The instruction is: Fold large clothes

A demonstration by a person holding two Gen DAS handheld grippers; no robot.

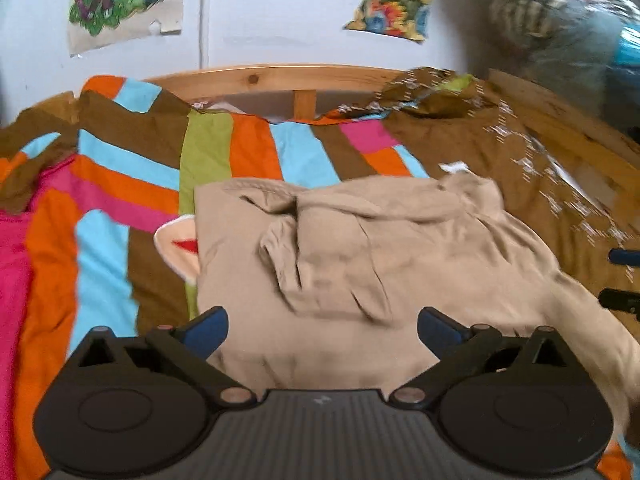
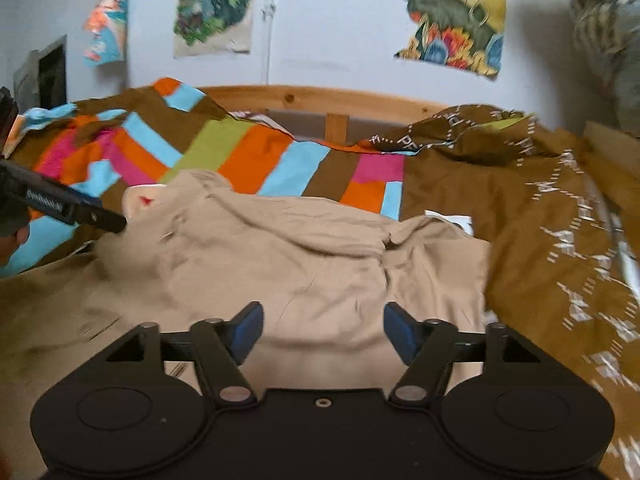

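Note:
A beige garment [image 1: 360, 248] lies partly folded on the bed, with a wrinkled flap on top and a pale inner label piece [image 1: 178, 246] sticking out at its left edge. My left gripper [image 1: 322, 330] is open and empty just above its near edge. In the right wrist view the same garment [image 2: 320, 260] spreads in front of my right gripper [image 2: 323, 332], which is open and empty over its near part. The left gripper's fingers [image 2: 80, 210] reach in from the left, at the garment's far left corner.
A striped multicoloured bedcover [image 1: 100, 200] covers the bed's left and far side; a brown patterned cover [image 2: 540, 220] lies on the right. A wooden bed rail [image 1: 280, 76] runs along the far edge below a white wall with posters.

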